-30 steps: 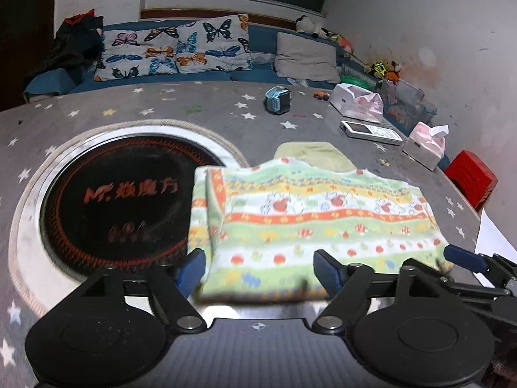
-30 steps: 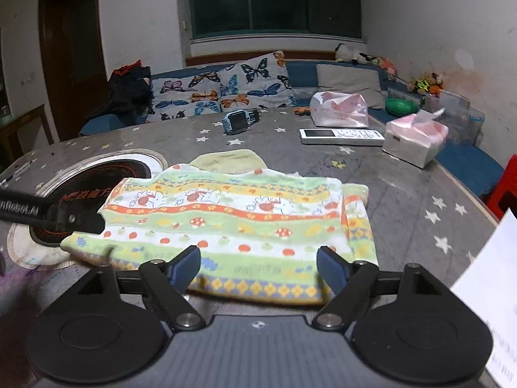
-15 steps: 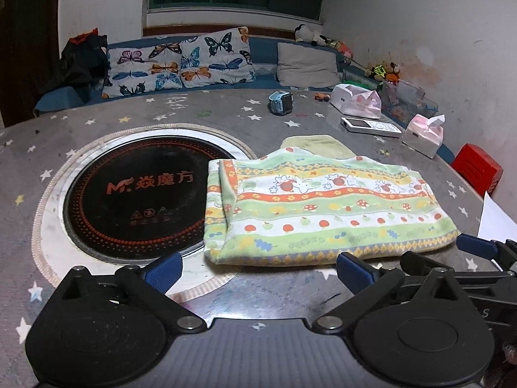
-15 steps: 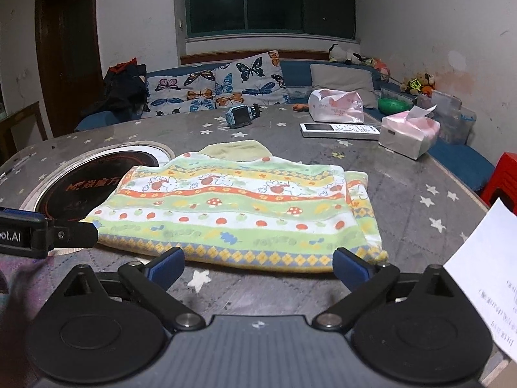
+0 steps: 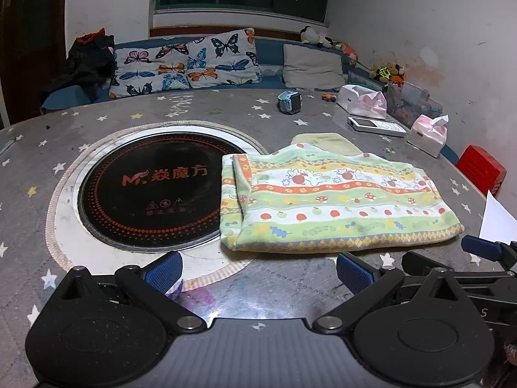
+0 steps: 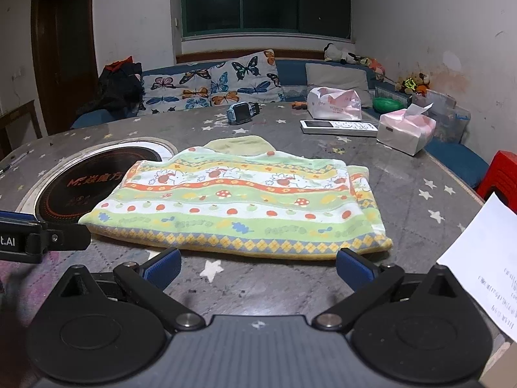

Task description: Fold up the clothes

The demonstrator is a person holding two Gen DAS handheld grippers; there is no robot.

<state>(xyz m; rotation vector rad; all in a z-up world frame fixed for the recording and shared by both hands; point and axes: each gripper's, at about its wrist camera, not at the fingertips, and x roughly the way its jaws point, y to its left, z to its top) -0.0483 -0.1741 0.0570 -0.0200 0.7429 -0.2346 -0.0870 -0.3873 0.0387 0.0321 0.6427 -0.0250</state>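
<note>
A striped green, yellow and orange child's garment (image 5: 336,200) lies folded flat on the grey star-patterned table (image 5: 226,110); it also shows in the right wrist view (image 6: 245,203). A plain yellow-green piece (image 5: 326,140) sticks out from under its far edge. My left gripper (image 5: 258,270) is open and empty, just short of the garment's near edge. My right gripper (image 6: 258,266) is open and empty, also just short of the near edge. The right gripper's blue fingertip (image 5: 481,247) shows at the right of the left wrist view.
A round black induction plate (image 5: 152,190) is set in the table, under the garment's left end. Two tissue packs (image 6: 405,129), a white remote (image 6: 339,126) and a blue watch (image 6: 242,111) lie at the far side. A white paper sheet (image 6: 481,252) lies at the right.
Both grippers have pulled back from the garment's near edge and opened wider. The garment now lies flat and free on the table.
</note>
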